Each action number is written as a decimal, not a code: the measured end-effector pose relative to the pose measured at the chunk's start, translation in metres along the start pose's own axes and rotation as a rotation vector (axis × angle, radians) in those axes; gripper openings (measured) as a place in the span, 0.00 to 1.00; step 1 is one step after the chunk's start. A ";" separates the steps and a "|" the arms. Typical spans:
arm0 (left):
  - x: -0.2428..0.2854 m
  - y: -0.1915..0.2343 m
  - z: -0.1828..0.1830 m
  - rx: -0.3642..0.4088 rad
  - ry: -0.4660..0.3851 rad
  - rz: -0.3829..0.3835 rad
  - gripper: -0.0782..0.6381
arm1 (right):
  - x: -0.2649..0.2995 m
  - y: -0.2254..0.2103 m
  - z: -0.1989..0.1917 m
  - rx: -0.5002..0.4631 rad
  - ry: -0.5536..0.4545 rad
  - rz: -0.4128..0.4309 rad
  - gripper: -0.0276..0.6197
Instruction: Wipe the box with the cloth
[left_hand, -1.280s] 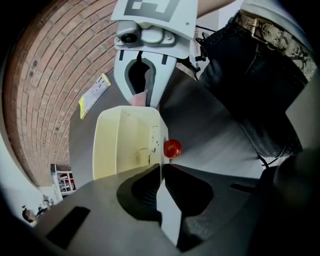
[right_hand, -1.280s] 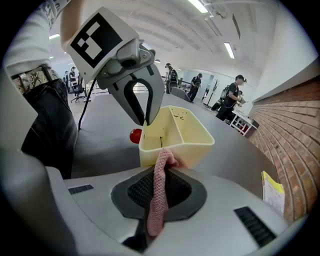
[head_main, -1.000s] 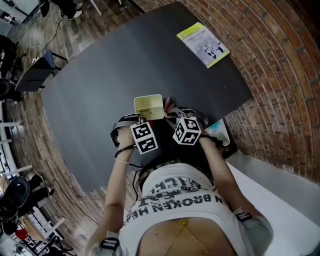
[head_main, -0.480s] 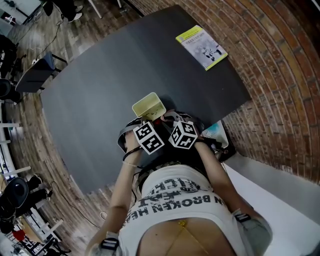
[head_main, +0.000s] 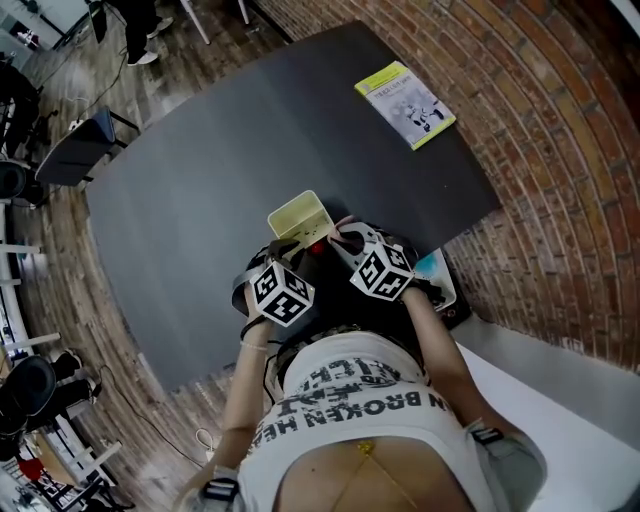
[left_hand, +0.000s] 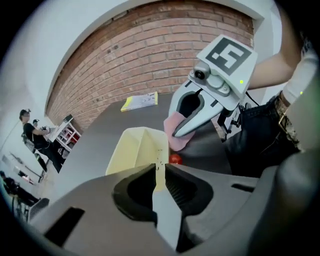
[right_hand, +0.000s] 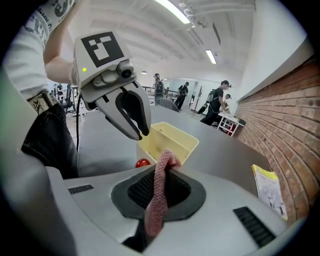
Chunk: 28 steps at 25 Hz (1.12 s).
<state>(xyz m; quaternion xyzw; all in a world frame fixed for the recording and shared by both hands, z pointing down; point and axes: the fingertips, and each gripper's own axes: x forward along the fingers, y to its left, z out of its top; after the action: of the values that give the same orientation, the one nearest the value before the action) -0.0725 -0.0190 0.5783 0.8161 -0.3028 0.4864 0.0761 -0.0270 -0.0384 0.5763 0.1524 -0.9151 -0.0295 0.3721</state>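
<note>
A pale yellow open box (head_main: 297, 217) sits at the near edge of the dark table (head_main: 200, 170). My left gripper (head_main: 298, 246) has the box's near wall (left_hand: 136, 150) between its jaws. The jaws are opening, but the pads still touch the wall. In the right gripper view the left gripper (right_hand: 142, 133) meets the box (right_hand: 169, 141) at its near corner. My right gripper (right_hand: 162, 169) is shut on a pink cloth (right_hand: 159, 192), which it holds just right of the box. The left gripper view shows that cloth (left_hand: 177, 139) hanging from the right gripper (left_hand: 175, 134).
A small red object (right_hand: 142, 163) lies on the table by the box's near side. A yellow-edged booklet (head_main: 405, 92) rests at the far right corner. A brick wall runs along the right. The person's body is close behind both grippers. A teal item (head_main: 432, 264) sits off the table's right edge.
The left gripper has rolled, and its marker cube has shifted toward the person. The box has turned a little with it. The right gripper with the cloth has shifted slightly right.
</note>
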 end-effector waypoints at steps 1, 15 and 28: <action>-0.005 0.002 0.002 -0.026 -0.030 0.014 0.16 | -0.003 -0.002 0.003 0.010 -0.016 -0.011 0.07; -0.060 0.015 0.049 -0.350 -0.482 0.094 0.12 | -0.031 -0.005 0.064 0.064 -0.245 -0.003 0.07; -0.136 0.041 0.096 -0.404 -0.707 0.156 0.12 | -0.095 -0.030 0.127 0.091 -0.459 -0.085 0.07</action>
<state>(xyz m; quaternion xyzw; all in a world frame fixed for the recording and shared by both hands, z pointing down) -0.0707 -0.0353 0.4079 0.8761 -0.4607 0.1112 0.0889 -0.0430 -0.0464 0.4156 0.1970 -0.9688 -0.0377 0.1456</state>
